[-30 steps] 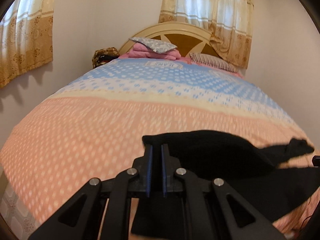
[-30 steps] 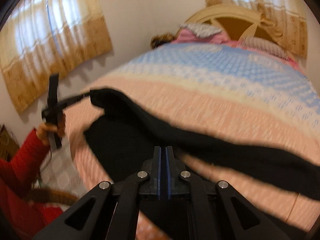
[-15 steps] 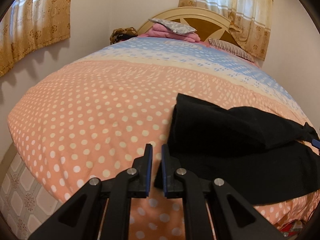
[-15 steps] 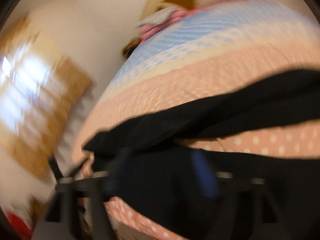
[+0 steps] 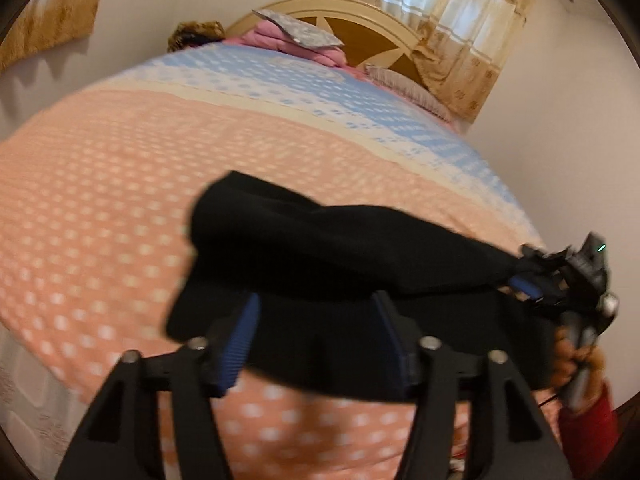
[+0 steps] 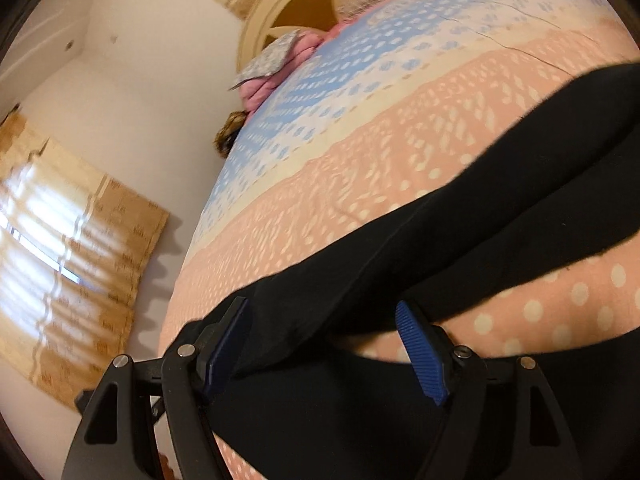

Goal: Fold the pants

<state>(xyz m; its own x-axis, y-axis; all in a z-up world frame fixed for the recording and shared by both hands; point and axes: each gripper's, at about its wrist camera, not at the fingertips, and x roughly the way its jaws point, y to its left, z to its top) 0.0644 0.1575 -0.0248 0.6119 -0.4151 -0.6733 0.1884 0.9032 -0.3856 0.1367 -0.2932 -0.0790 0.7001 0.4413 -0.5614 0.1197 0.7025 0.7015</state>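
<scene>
Dotted bed (image 5: 120, 208): black pants (image 5: 320, 248) doubled lengthwise, rumpled, lying between both grippers' spread fingers; left gripper (image 5: 316, 332) opening, right gripper (image 6: 324, 344) parted.

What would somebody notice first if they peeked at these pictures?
Probably the black pants, a dark folded heap lying on the near, peach polka-dot part of the bedspread, close to the bed's edge. Next, the left tool with its blue pads, its jaws opening right over the pants. Far back, a pink blanket pile sits by the cream headboard.
</scene>
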